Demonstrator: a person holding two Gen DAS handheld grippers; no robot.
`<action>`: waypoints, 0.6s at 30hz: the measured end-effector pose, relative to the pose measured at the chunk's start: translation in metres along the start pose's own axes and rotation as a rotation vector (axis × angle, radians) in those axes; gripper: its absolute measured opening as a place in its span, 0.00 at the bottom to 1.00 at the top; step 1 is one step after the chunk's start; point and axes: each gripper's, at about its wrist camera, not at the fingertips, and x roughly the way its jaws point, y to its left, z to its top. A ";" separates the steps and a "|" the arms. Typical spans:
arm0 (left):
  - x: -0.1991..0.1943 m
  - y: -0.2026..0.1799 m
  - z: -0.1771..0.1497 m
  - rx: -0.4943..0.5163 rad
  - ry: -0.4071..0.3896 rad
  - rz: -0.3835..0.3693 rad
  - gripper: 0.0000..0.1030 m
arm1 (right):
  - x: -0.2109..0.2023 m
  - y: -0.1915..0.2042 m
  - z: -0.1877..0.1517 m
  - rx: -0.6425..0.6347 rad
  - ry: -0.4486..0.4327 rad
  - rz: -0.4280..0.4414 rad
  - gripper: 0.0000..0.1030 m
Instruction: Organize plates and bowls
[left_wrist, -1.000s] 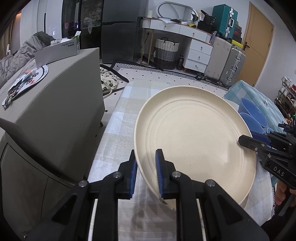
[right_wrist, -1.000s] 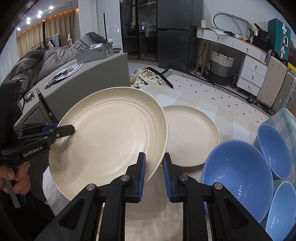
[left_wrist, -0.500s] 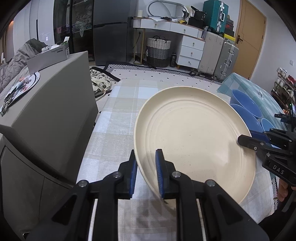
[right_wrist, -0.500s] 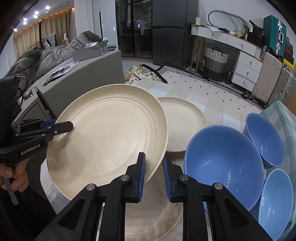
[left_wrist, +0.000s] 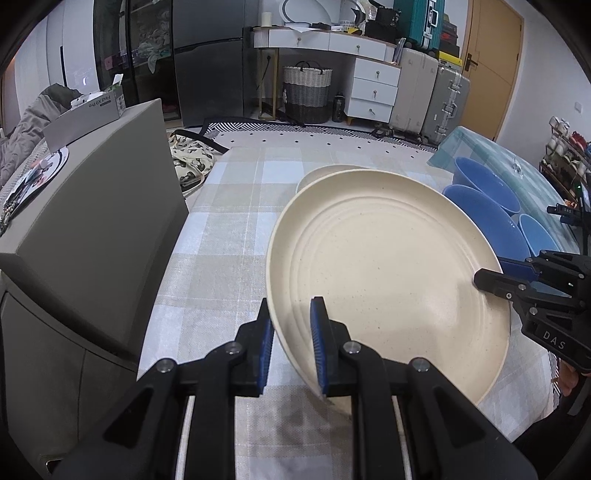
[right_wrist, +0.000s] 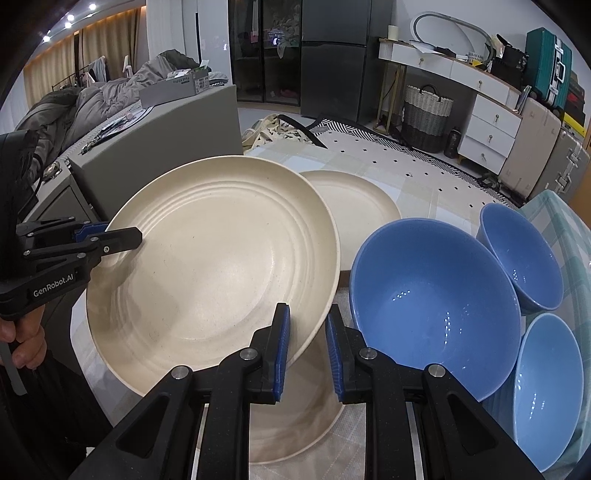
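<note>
A large cream plate (left_wrist: 388, 280) is held off the table between the two grippers; the left gripper (left_wrist: 291, 325) has its blue pads nearly closed on the plate's near-left rim, one pad inside the dish and one outside; the right gripper (right_wrist: 306, 332) pinches the opposite rim in the same way, its jaws only narrowly apart with the rim between them. In the left wrist view the right gripper shows at the plate's far edge, one black finger (left_wrist: 495, 282) lying on the inner surface; in the right wrist view the left gripper comes in from the left, held by a hand (right_wrist: 22, 339). The plate tilts, its ridged inside facing up; under it, on the checked tablecloth (left_wrist: 229, 236), lies a second cream plate (right_wrist: 354, 210), partly covered by the held one; the held plate hangs above it, and whether the two touch I cannot tell. Just beside the plates on the right stand three blue bowls, all upright: a big bowl (right_wrist: 432, 314) nearest, a smaller one (right_wrist: 517, 251) behind it, and a third (right_wrist: 546, 384) at the lower right; the big bowl's rim is close to the held plate's edge. A grey cabinet (left_wrist: 92, 206) stands left of the table.
</note>
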 end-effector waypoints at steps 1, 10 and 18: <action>0.001 -0.001 -0.001 0.003 0.004 0.001 0.16 | 0.001 0.000 -0.002 -0.003 0.005 -0.003 0.19; 0.010 -0.010 -0.006 0.035 0.040 0.006 0.16 | 0.007 -0.001 -0.012 -0.007 0.042 -0.009 0.20; 0.018 -0.020 -0.010 0.076 0.071 0.009 0.18 | 0.010 -0.005 -0.026 -0.009 0.067 -0.020 0.20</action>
